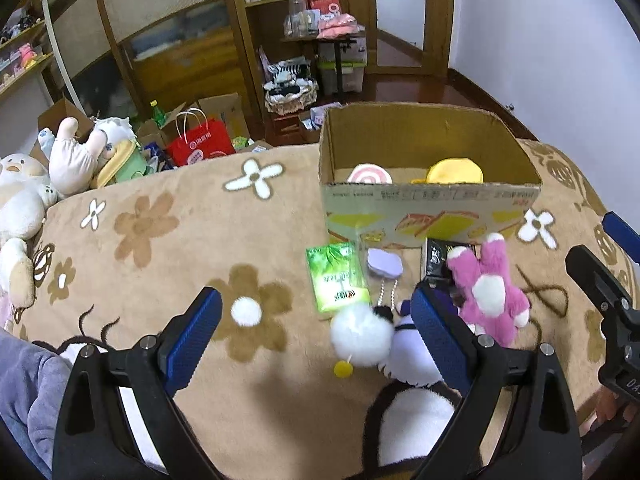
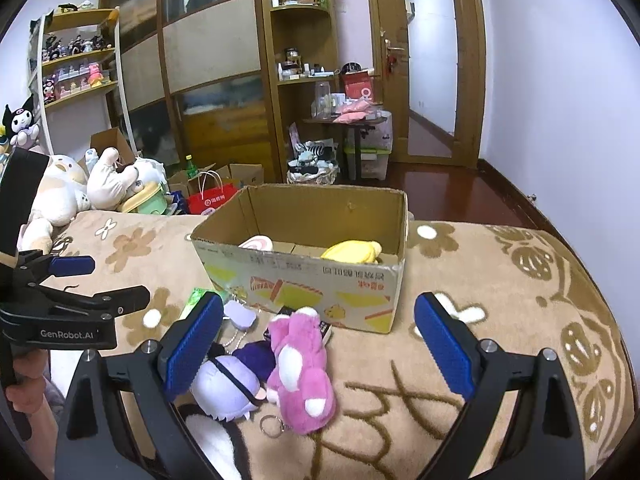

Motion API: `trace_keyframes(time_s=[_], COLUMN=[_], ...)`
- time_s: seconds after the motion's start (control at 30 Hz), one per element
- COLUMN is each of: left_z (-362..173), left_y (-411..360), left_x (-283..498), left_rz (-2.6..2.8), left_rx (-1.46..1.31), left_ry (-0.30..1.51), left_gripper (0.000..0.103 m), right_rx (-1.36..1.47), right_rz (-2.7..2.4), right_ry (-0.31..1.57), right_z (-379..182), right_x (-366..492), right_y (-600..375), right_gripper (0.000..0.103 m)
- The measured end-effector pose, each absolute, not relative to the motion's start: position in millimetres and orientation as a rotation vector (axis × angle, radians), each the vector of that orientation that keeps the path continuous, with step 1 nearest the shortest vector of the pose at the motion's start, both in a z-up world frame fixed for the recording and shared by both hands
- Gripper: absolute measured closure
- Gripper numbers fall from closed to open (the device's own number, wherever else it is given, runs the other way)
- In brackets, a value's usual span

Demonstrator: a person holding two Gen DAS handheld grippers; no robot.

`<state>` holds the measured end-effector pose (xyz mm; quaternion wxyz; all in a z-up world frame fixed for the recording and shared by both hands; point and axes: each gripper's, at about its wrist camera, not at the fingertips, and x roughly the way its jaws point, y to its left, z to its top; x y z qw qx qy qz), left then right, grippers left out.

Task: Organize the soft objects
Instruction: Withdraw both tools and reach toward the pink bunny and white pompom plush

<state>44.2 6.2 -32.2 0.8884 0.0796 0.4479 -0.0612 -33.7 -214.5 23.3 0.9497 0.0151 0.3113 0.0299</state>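
An open cardboard box stands on the flowered blanket, with a pink-swirl toy and a yellow plush inside. In front of it lie a pink plush keychain, a white-and-purple plush, a white pompom, a green tissue pack, a lilac case and a dark packet. My left gripper is open above the pompom. My right gripper is open over the pink plush, holding nothing.
Large cream plush toys lie at the blanket's left edge. Beyond the bed are a red paper bag, cardboard boxes, wooden shelves and a doorway. A hand holds the left gripper's handle.
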Motion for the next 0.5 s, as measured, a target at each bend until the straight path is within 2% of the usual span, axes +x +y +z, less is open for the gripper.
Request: trace_keyframes(time_s=[0.5], left_z=[-58.0], left_y=[-1.6], left_x=[60.5], left_rz=[-0.134], left_rx=[0.175], left_ry=[1.030], left_gripper=[0.009], right_rx=[0.038], right_rz=[0.061], right_ry=[0.693], right_z=[0.4], right_x=[-20.3], right_y=[-219.5], right_gripper=[0.003])
